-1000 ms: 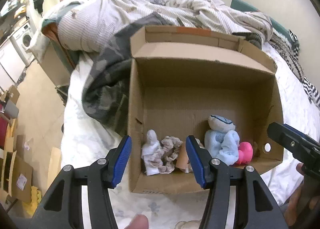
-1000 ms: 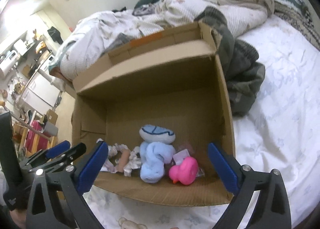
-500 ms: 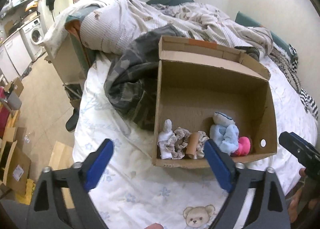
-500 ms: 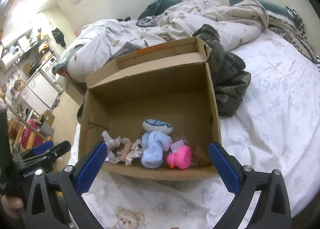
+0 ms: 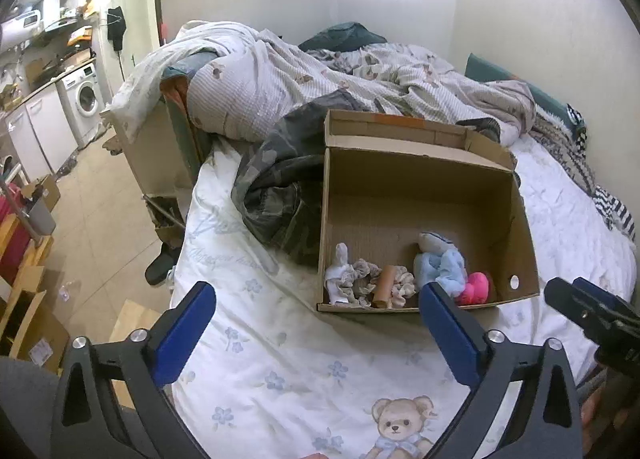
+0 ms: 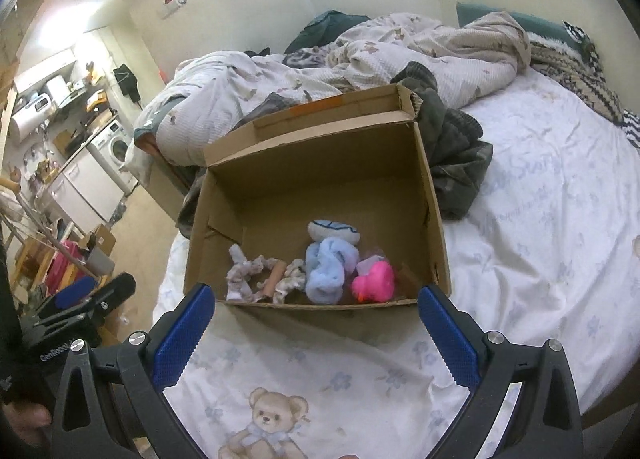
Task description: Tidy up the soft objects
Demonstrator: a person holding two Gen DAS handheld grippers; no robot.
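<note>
An open cardboard box (image 5: 424, 179) (image 6: 320, 163) stands on the bed. Along its near wall lie a white cloth (image 5: 338, 277), beige scrunchies around a cardboard tube (image 5: 384, 286) (image 6: 276, 279), a light blue plush (image 5: 442, 263) (image 6: 330, 263) and a pink toy duck (image 5: 476, 287) (image 6: 374, 281). My left gripper (image 5: 316, 331) is open and empty, held back over the sheet in front of the box. My right gripper (image 6: 316, 329) is open and empty, also in front of the box.
The bed has a white flowered sheet with a teddy bear print (image 5: 396, 425). A dark camouflage garment (image 5: 276, 187) lies left of the box, a rumpled duvet (image 5: 320, 71) behind it. Floor, boxes and a washing machine (image 5: 86, 101) are to the left.
Both grippers have pulled back and up from the box. The left gripper's jaws have opened wider. The box contents have not moved.
</note>
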